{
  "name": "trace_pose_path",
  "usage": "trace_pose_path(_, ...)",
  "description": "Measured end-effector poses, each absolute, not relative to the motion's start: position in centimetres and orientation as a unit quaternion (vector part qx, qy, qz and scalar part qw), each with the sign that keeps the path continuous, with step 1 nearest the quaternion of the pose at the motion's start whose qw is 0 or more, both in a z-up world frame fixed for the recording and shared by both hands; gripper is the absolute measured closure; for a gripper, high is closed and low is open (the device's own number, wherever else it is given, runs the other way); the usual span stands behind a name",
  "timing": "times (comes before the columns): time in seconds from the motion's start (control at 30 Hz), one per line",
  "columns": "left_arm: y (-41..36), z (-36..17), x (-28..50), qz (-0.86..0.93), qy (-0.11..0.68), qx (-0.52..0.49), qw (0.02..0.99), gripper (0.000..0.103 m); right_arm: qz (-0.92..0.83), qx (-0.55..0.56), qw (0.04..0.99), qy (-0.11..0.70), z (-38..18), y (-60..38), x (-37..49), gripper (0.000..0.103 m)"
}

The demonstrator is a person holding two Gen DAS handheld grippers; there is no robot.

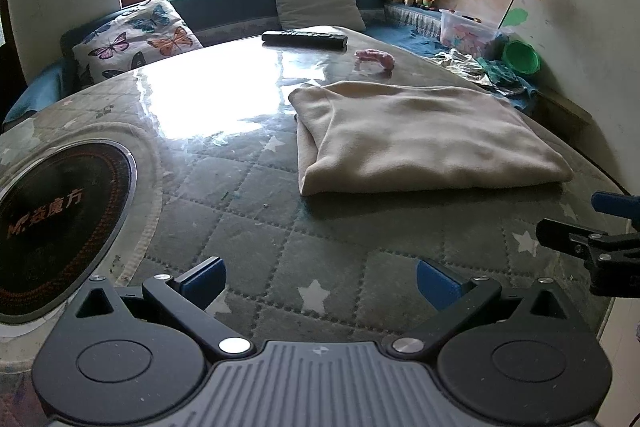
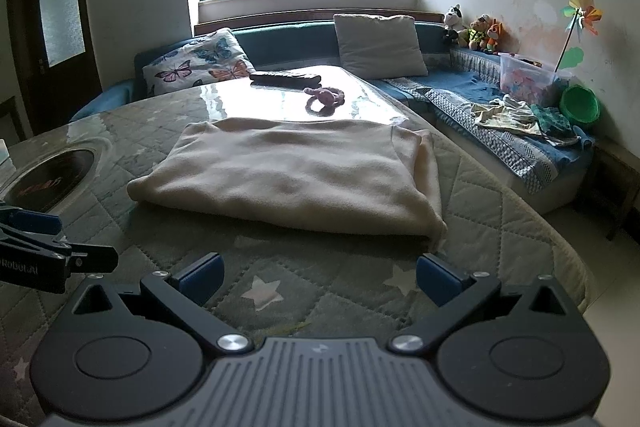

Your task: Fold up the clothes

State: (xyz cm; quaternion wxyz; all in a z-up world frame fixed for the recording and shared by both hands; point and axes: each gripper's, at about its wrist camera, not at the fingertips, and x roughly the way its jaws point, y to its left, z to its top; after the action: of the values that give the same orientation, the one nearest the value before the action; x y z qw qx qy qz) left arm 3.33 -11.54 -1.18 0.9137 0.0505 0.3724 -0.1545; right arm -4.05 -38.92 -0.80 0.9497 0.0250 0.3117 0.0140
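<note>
One folded cream garment lay on the surface, just beyond both grippers. Left gripper and right gripper hovered short of it, fingers spread, empty. One remote and one pink toy sat behind the garment.

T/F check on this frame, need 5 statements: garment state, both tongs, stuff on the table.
1. The beige garment lies folded on the table. True.
2. The left tongs clamp the garment. False: they are open, holding nothing, short of it.
3. The right tongs are open. True.
4. The black remote rests on top of the garment. False: it lies beyond it, near the table's far edge.
5. The pink toy lies between remote and garment. True.
</note>
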Motion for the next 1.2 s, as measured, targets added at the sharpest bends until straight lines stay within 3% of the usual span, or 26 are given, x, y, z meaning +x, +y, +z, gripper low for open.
trace_pose_path(1.2,-12.9,-1.0,3.5,-0.175,0.372,0.058,0.910,0.000,0.011,0.029,0.947,0.319,-1.0,-39.1,-3.6,0.000)
